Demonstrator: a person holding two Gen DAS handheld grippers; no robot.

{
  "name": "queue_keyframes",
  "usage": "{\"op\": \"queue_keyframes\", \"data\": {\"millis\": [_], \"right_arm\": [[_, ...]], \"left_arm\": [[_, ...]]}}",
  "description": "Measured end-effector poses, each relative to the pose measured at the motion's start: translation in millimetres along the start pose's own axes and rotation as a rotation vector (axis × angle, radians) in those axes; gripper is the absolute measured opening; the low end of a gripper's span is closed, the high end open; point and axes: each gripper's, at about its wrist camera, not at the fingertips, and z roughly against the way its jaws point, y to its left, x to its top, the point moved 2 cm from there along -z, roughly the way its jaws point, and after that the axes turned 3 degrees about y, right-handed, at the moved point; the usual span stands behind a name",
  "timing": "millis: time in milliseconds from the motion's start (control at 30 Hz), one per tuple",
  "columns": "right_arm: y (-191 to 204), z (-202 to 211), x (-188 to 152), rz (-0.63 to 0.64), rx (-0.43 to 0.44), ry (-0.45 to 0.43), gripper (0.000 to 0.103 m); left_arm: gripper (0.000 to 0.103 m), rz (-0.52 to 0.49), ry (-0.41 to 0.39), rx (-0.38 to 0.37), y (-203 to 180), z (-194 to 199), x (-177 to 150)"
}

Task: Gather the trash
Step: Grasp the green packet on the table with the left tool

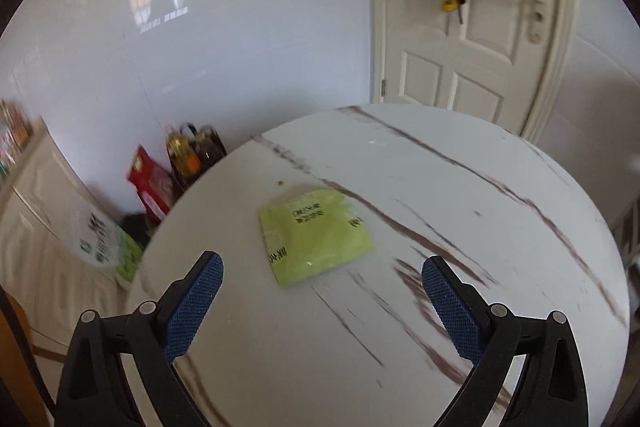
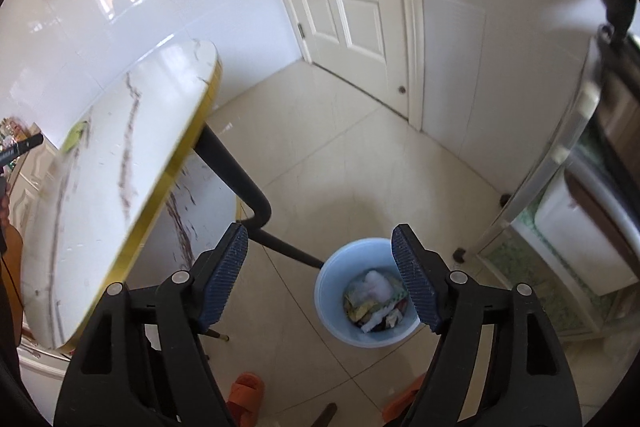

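Note:
A flat yellow-green packet [image 1: 314,235] with black print lies on the round white marble table [image 1: 460,227]. My left gripper [image 1: 322,263] is open and empty, held just above the table with the packet a little ahead between its blue pads [image 1: 196,303]. My right gripper [image 2: 320,239] is open and empty, held over the floor above a light blue bin [image 2: 334,301] with several pieces of trash inside. The packet also shows small at the table's far left in the right wrist view [image 2: 74,137].
The table has a gold rim [image 2: 180,155] and a black leg [image 2: 240,183]. A white door [image 1: 472,39] stands beyond it. Bottles [image 1: 194,151] and a red bag [image 1: 150,187] sit on the floor by the wall. Orange slippers [image 2: 246,395] lie near the bin.

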Motion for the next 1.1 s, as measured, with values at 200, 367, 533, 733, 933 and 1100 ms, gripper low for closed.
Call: {"op": "queue_keyframes", "data": {"millis": [200, 367, 533, 733, 933, 1100], "right_arm": [[-5, -39, -3, -0.026, -0.017, 0.067, 0.072], [-18, -67, -9, -0.048, -0.060, 0.100, 0.072], [-41, -91, -26, -0.099, -0.045, 0.143, 0.072], [-69, -110, -52, -0.187, -0.007, 0.180, 0.072], [-92, -126, -81, -0.243, 0.034, 0.198, 0.072], [-116, -144, -110, -0.318, 0.070, 0.235, 0.072]], "left_arm": [[0.098, 0.043, 0.063, -0.040, 20, -50, 20], [0.087, 0.017, 0.119, -0.040, 24, -87, 24], [0.055, 0.021, 0.094, -0.082, 34, -94, 42], [0.000, -0.002, 0.121, -0.082, 23, -77, 38], [0.000, -0.035, 0.104, -0.102, 4, -32, 12], [0.005, -0.106, 0.063, -0.008, -19, -3, 2]]}}
